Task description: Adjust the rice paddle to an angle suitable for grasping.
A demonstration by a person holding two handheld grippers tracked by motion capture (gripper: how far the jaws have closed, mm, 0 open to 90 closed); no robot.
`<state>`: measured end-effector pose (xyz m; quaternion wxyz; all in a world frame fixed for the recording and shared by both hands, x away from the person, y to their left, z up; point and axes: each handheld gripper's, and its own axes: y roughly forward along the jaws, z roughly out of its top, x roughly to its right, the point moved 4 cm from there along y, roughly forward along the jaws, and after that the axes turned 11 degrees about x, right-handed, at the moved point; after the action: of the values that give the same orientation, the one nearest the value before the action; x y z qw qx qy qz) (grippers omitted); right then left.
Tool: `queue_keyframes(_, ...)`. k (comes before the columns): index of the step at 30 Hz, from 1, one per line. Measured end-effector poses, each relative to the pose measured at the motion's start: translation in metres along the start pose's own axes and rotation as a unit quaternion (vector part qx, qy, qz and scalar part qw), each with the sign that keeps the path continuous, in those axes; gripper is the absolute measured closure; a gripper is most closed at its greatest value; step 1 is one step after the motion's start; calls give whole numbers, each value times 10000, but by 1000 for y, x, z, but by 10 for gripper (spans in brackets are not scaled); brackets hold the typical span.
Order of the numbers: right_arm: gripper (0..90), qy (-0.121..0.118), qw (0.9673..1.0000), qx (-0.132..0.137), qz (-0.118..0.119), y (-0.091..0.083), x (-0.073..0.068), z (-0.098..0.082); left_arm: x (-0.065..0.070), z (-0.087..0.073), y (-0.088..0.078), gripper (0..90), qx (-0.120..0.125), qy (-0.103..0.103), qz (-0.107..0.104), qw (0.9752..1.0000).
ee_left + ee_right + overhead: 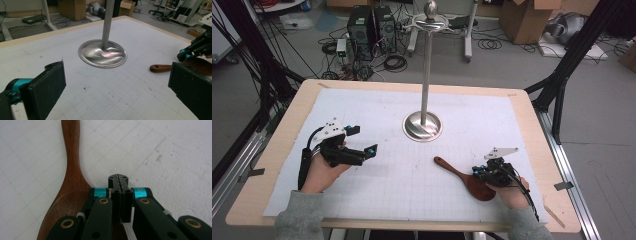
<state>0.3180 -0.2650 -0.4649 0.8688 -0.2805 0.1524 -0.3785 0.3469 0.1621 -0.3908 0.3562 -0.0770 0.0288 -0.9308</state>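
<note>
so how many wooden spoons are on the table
1. The wooden spoon lies on the white mat near the table's right front, bowl beside the shut right gripper, handle pointing toward the metal stand. None looks hidden.

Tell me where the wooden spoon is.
In the high view, the wooden spoon lies on the table's right front, its bowl beside the right gripper, handle pointing toward the metal stand.

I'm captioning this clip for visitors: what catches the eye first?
A tall metal stand rises from its shiny round base at the table's centre. Near the right gripper, whose fingers are pressed together, lies a dark wooden spoon. The left gripper is held wide open.
</note>
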Motion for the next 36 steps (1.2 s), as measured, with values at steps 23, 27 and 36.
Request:
queue_keyframes(23, 897, -139, 9996, -87, 216, -9, -27, -7, -1, 0, 3, 18, -43, -35, 5, 10000)
queue_keyframes(27, 897, -187, 9996, -89, 205, -9, -27, -7, 0, 0, 3, 17, -53, -20, -13, 10000)
queue_keyframes(36, 885, -188, 9994, -90, 283, -9, -26, -2, -2, 0, 1, 17, -55, -10, 4, 10000)
